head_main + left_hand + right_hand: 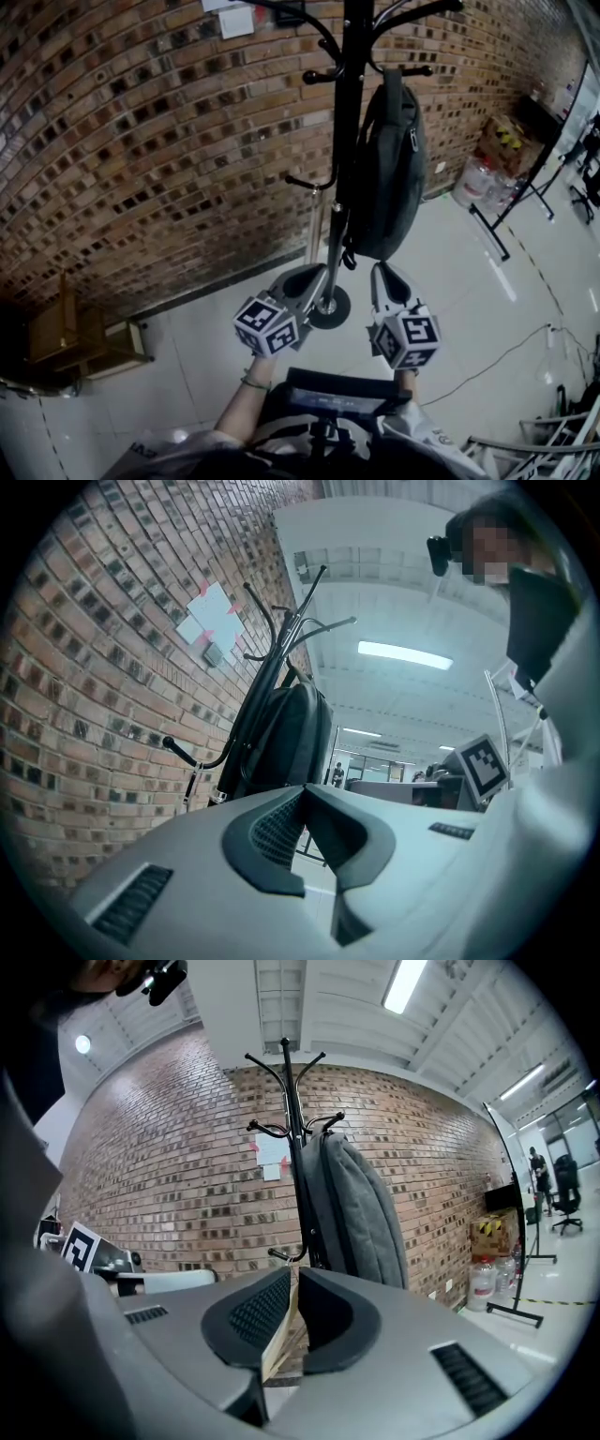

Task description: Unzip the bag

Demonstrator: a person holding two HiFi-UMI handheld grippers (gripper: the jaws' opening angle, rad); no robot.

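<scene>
Status: the dark grey fabric backpack (389, 169) hangs by its top loop from a hook of the black metal coat stand (349, 112), in front of the red brick wall (141, 141). It hangs clear of the floor and the zip looks fully shut.

Left hand-held gripper (319, 272): jaws together at the tips, nothing in them. It sits just below the bag's bottom end, next to the stand's pole, not touching.

Right hand-held gripper (382, 270): jaws nearly together with only a thin slit between the pads, empty. It is also under the bag and apart from it.

Step in hand, as I read it: approach. No contact yet.

How to do it well:
- The small pale tab (412, 139) high on the bag's right edge looks like the zip pull. Confirm that before committing; it's tiny in the head view.
- Both tools are low and need to come up a fair way.
- The bag hangs free and will swing or twist if only the pull is tugged. Open the left jaws and clamp fabric or the strap near the zip's start to brace it.
- The right slit is too narrow for the tab, so widen a little and pinch the tab flat between the pads.
- Pull along the zip line, not outward, or the bag may lift off the hook.
</scene>
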